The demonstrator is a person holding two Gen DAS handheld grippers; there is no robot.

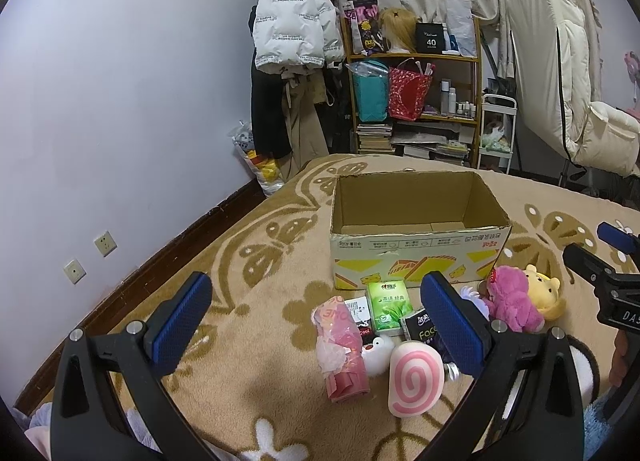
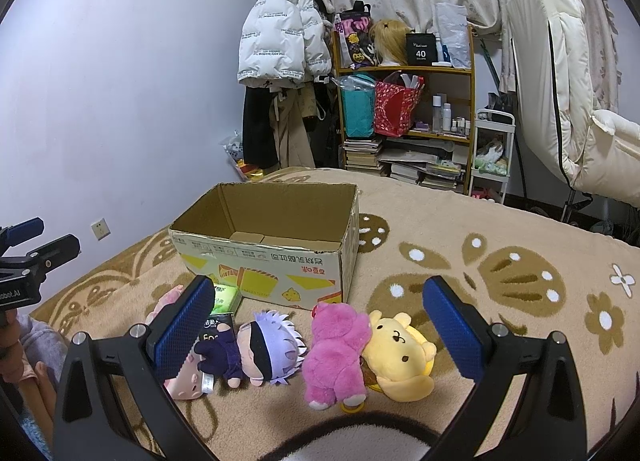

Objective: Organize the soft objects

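A cardboard box [image 1: 416, 249] stands open on the patterned blanket [image 2: 520, 301], its floor bare as far as either view shows; nothing appears packed yet, so the job looks barely begun. The left gripper [image 1: 320, 321] hovers with jaws spread and empty above a pink bag [image 1: 342, 349], a spiral cushion [image 1: 416, 379], a green tissue pack [image 1: 389, 305] and a black pack [image 1: 420, 329]; the right gripper [image 2: 320, 325] hangs likewise wide apart and empty over a purple-haired doll [image 2: 264, 349], a pink bear [image 2: 336, 353] and a yellow bear [image 2: 400, 357]. All lie in a row just in front of the box (a small white toy [image 1: 378, 349] sits among them); everything soft remains to be sorted.
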